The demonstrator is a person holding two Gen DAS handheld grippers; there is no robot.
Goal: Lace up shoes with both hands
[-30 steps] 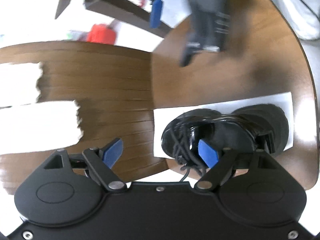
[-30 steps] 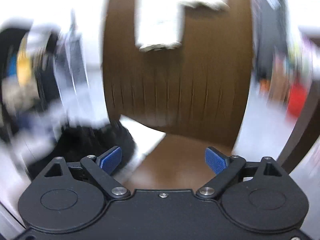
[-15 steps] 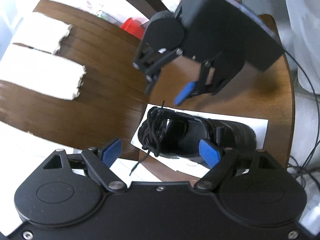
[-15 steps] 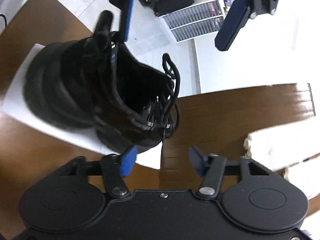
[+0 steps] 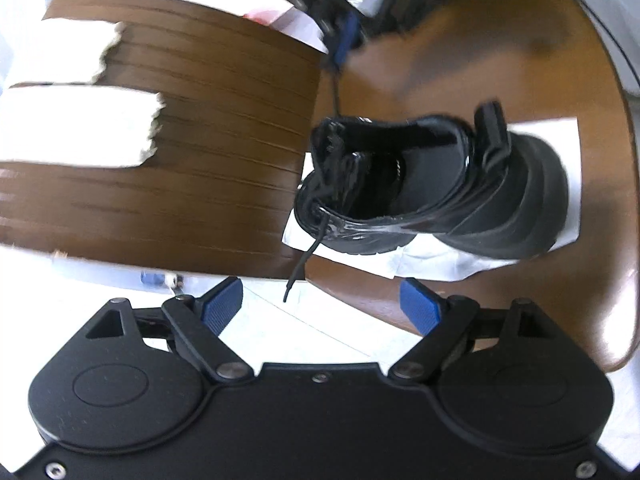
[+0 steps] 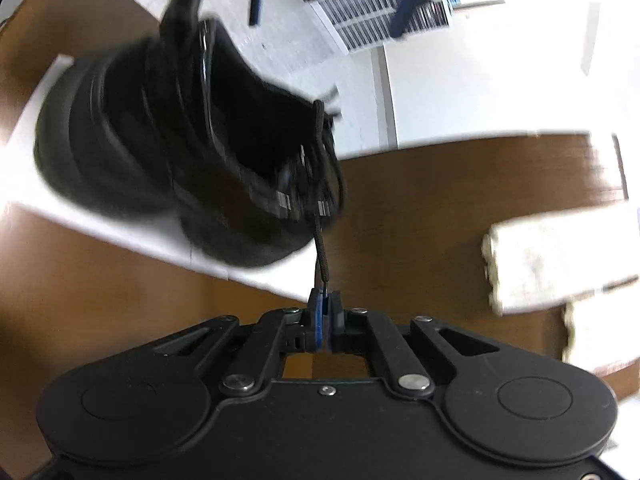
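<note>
Right gripper [image 6: 325, 300] clamped on lace [image 6: 321, 256] from boot [image 6: 168, 140]; left gripper [image 5: 322, 304] jaws wide, empty.

Both wrist cameras are looking steeply down along their fingers, close in. They are facing each other across the black boot [image 5: 424, 188] [image 6: 168, 144] on the brown table [image 5: 200, 152] [image 6: 440, 208].

A brown wooden worktop [image 5: 224, 148] with fine grooves running across it meets a smoother, rounded brown section [image 5: 472, 60]. A white sheet of paper [image 5: 436, 260] lies on the rounded part, one corner creased. Two white blocks with ragged, crumbly ends [image 5: 76, 124] sit side by side on the grooved part; the right wrist view shows them too [image 6: 560, 256]. Past the edge lies a pale floor [image 6: 472, 80], with a ribbed white rack [image 6: 372, 20] and dark, blurred clutter beyond it.
</note>
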